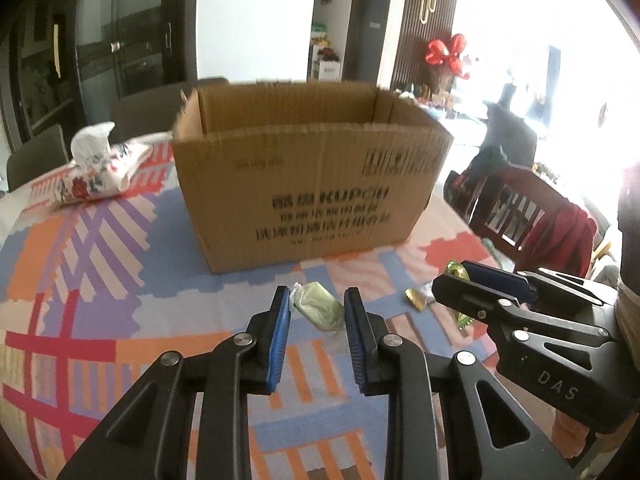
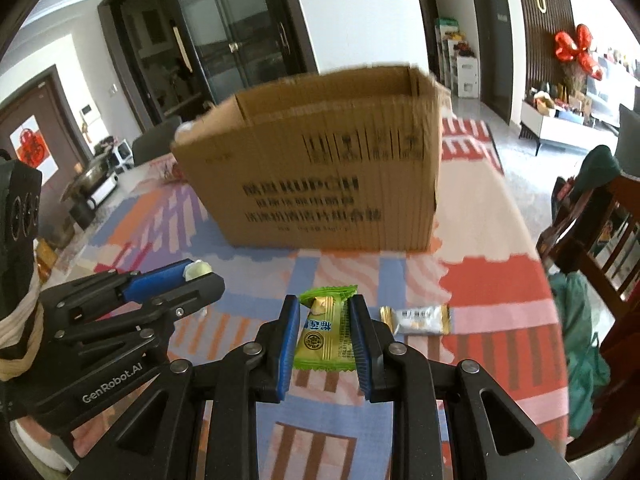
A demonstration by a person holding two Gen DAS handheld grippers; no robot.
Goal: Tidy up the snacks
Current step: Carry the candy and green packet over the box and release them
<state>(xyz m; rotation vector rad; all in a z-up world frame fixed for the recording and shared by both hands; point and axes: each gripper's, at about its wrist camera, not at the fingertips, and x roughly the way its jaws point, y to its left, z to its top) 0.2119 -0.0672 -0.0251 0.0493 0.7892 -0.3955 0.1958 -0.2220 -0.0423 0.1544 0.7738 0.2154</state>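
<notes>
Bright daylight floods a dining room with dark glass-door cabinets, and a surface (image 1: 80, 248) under a patchwork cloth of orange, blue, red and lilac carries the snacks. Between the blue pads of the left tongs (image 1: 318, 300) sits a pale green wrapped sweet (image 1: 318, 310), pinched from both sides and lifted clear of the cloth; the right wrist view shows its tip poking out at the end of those tongs. The right tongs (image 2: 325, 312) are clamped on a green-and-yellow snack packet (image 2: 326, 338), held upright with its crimped top above the pads and printed characters on its face. Just to the right of that packet, lying flat on the cloth, is a white-and-gold wrapped bar (image 2: 416, 319), untouched. In the left wrist view the right tongs come in from the right edge, a bit of the green wrapper showing at their tip.

Beyond both pairs of tongs stands an open cardboard box (image 1: 308, 184), flaps down, dark print across its near side; how much is inside I cannot tell. To the left of the box lies a floral pack of tissues (image 1: 100, 168) with a white sheet sticking up. A wooden chair (image 1: 516, 216) draped with red cloth stands off the right side, and red balloons (image 1: 446, 54) hang on the far wall.
</notes>
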